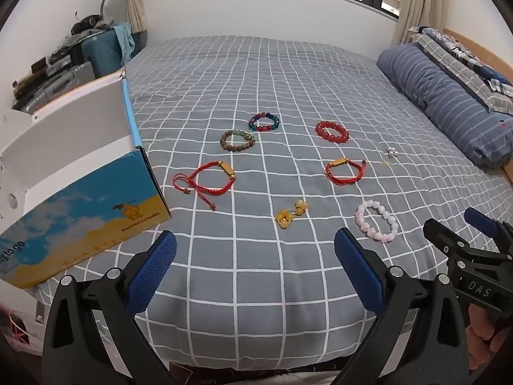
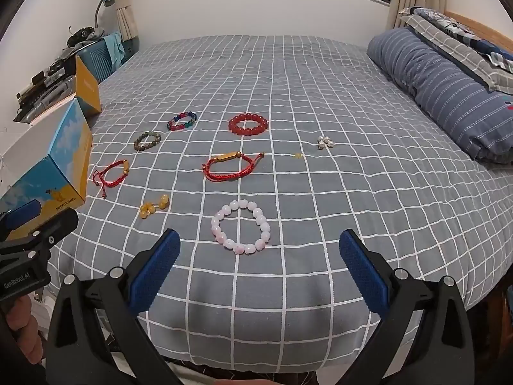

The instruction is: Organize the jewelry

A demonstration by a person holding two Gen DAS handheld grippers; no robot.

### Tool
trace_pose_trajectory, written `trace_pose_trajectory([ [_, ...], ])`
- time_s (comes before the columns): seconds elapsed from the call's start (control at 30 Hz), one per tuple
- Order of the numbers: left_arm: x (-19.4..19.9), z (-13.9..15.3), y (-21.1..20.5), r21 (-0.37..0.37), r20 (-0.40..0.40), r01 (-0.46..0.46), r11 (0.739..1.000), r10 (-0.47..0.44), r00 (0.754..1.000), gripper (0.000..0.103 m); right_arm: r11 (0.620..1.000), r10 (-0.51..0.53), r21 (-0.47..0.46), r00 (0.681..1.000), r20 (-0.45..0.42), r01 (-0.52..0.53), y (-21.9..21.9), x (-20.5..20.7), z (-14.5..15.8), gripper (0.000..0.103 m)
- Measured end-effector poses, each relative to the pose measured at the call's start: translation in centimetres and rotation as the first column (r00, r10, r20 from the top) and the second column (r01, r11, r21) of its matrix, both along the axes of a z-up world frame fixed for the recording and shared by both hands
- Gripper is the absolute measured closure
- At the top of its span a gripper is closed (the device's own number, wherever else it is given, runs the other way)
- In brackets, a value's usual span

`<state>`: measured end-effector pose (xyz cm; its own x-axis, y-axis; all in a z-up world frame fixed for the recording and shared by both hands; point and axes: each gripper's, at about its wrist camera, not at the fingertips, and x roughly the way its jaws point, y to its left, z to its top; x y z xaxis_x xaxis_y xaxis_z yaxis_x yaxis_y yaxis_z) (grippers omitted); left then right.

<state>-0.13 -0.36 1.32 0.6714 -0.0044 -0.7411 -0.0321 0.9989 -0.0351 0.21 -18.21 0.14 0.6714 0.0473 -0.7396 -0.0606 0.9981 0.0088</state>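
Observation:
Several bracelets lie on the grey checked bed. A pink bead bracelet lies just ahead of my open, empty right gripper; it also shows in the left wrist view. A yellow bead piece lies ahead of my open, empty left gripper. Two red cord bracelets, a brown bead bracelet, a multicolour one and a red bead one lie farther out. Small pearl pieces lie to the right.
An open blue and yellow cardboard box stands on the bed's left edge. A rolled striped quilt lies along the right side. A suitcase and clutter stand beyond the bed at left. The near bed edge is just below the grippers.

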Motion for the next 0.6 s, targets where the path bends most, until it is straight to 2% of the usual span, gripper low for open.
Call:
trace_pose_trajectory([
  [0.6, 0.06, -0.26, -0.33, -0.003, -0.007, 0.016, 1.000, -0.017, 1.000, 0.006, 1.000, 0.000, 0.004, 1.000, 0.005, 0.000, 0.06, -0.12, 0.10, 0.007],
])
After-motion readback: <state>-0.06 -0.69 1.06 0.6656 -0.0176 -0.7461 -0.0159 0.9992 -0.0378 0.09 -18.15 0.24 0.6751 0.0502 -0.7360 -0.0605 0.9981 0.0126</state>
